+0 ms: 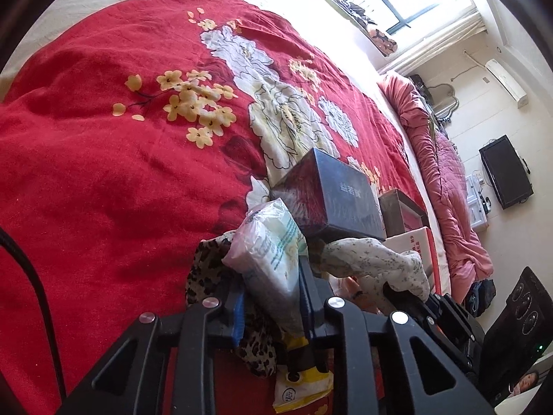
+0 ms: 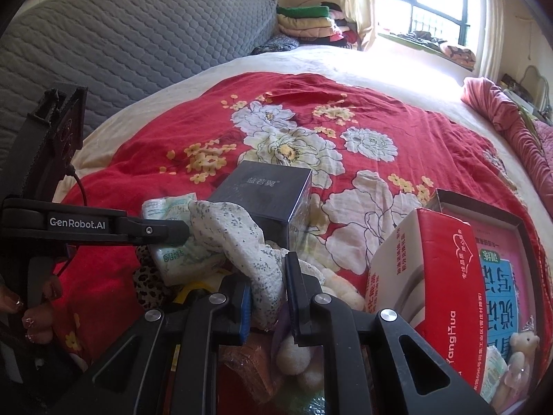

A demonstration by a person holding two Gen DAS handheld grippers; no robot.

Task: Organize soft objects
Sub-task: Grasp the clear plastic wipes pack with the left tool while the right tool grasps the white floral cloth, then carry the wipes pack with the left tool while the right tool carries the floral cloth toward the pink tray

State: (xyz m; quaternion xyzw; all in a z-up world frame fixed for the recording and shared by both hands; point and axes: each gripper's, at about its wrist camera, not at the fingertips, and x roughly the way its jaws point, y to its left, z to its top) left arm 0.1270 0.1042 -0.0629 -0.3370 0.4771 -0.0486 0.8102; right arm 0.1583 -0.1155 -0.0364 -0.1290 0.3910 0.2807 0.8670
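Observation:
My left gripper [image 1: 269,276] is shut on a white soft pack with green print [image 1: 273,252] and holds it above a leopard-print cloth [image 1: 207,269]. From the right wrist view the left gripper [image 2: 172,233] shows at the left, still on that pack [image 2: 176,256]. My right gripper [image 2: 268,276] is shut on a white speckled cloth [image 2: 238,238], which also shows in the left wrist view [image 1: 376,259]. Both lie over a pile of soft things on the red flowered blanket [image 2: 145,180]. White plush balls [image 2: 293,359] sit under the right gripper.
A dark blue box [image 2: 269,197] stands just behind the pile. A red and white carton [image 2: 435,276] and an open box with a small teddy [image 2: 518,349] stand to the right. A pink quilt [image 1: 446,186] lies along the bed's far side. A grey headboard [image 2: 138,34] is behind.

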